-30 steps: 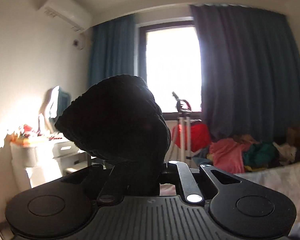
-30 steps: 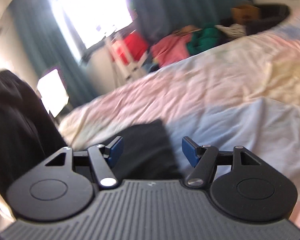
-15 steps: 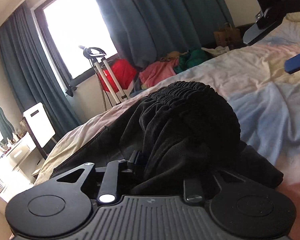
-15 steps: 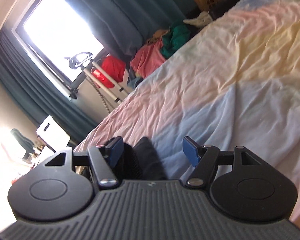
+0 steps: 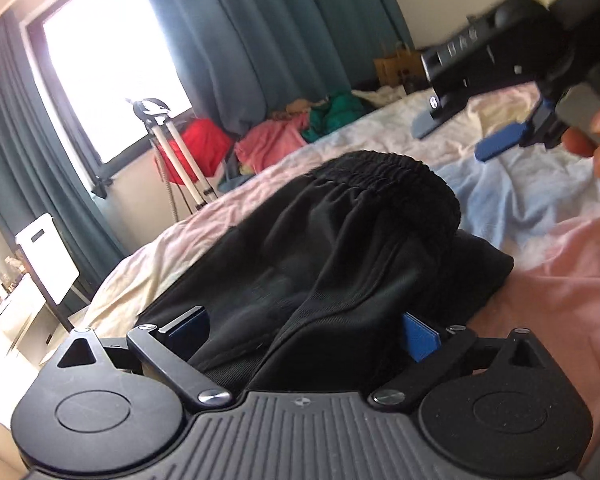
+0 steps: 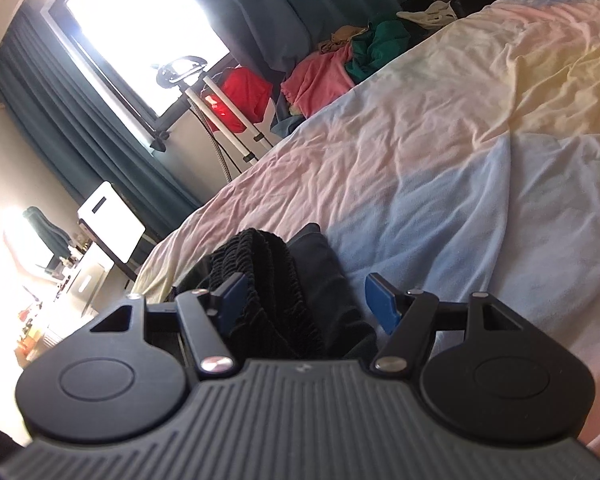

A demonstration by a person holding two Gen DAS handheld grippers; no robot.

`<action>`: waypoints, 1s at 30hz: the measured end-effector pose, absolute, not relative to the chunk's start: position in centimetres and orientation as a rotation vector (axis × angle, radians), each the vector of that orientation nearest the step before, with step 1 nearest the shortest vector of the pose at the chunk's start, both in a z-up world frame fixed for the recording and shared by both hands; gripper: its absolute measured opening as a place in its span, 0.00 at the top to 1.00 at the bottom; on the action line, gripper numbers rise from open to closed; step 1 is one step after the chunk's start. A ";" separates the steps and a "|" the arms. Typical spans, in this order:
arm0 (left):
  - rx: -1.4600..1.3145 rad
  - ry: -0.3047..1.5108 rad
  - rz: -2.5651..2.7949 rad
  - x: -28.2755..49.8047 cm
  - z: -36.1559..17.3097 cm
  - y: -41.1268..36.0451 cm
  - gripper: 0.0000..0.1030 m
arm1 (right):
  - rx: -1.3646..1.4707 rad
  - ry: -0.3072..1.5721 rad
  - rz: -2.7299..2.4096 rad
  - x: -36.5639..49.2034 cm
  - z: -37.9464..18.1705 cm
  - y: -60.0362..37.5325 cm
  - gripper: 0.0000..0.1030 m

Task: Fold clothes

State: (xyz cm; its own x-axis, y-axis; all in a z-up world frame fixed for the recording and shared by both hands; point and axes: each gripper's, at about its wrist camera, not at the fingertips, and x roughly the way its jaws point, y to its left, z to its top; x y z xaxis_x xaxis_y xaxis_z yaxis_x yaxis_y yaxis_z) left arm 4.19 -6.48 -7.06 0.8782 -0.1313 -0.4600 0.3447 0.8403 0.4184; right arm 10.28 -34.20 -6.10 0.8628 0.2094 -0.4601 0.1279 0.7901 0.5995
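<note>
Black shorts with an elastic waistband [image 5: 360, 220] lie bunched on the pastel bedsheet [image 5: 532, 200]. My left gripper [image 5: 304, 330] is open, its blue pads wide apart on either side of the cloth, which fills the gap between them. In the left wrist view a hand holds my right gripper [image 5: 460, 136] open above the bed, to the right of the shorts. In the right wrist view the right gripper [image 6: 306, 300] is open just above the shorts [image 6: 260, 256], with the gathered waistband near its left pad. The sheet [image 6: 460, 140] stretches ahead.
A heap of pink and green clothes [image 6: 340, 68] lies beyond the bed's far edge. A red bag [image 6: 244, 92] and a white stand [image 6: 220, 112] are under the bright window. A white chair [image 6: 108, 220] and a cluttered desk stand at the left.
The left gripper came down from mid-air to the bed with the shorts and then opened, leaving them on the sheet. The right gripper stayed open and moved in over the waistband.
</note>
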 end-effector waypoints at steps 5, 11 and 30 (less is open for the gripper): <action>0.348 0.418 -0.181 3.0 -6.7 -3.6 0.00 | 0.683 0.552 0.080 10.4 -6.5 -33.9 0.33; 0.155 0.438 -0.038 2.7 -5.9 0.0 0.00 | 0.689 0.586 0.120 10.7 -7.1 -33.2 0.33; 0.010 0.569 0.169 4.9 -6.4 4.3 0.00 | 0.893 0.579 0.074 10.5 -9.5 -34.6 0.26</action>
